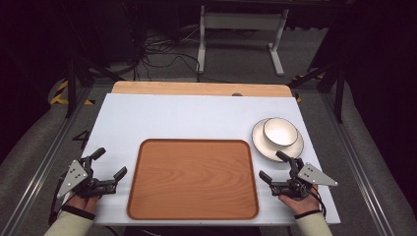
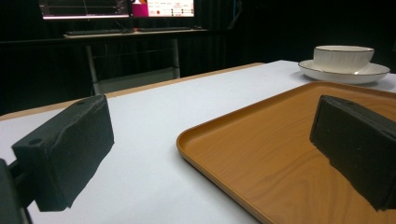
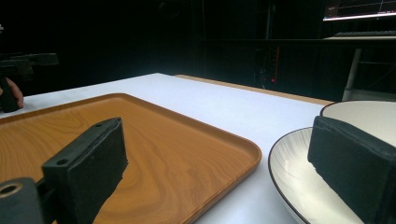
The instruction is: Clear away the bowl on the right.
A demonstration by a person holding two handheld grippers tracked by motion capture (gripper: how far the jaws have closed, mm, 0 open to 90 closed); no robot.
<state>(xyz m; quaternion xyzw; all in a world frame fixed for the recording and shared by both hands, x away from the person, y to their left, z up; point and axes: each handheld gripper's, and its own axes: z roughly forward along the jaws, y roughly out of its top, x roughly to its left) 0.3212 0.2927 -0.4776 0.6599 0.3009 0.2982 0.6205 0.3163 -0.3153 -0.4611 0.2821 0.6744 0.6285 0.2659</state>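
High view, reading from the left: my left gripper (image 1: 109, 163) rests on the white table (image 1: 196, 115) just off the left edge of the wooden tray (image 1: 193, 179), jaws spread wide with nothing between them. The tray lies bare in the middle. My right gripper (image 1: 272, 166) sits just beyond its right edge, jaws equally wide and empty, pointing toward the plate (image 1: 260, 143) with the bowl (image 1: 280, 131) standing on it. Both look like glazed ceramic, so I judge them stiff, smooth, fairly heavy and breakable. I would pinch the bowl's near rim, one pad inside and one outside, since the wall looks too broad to span
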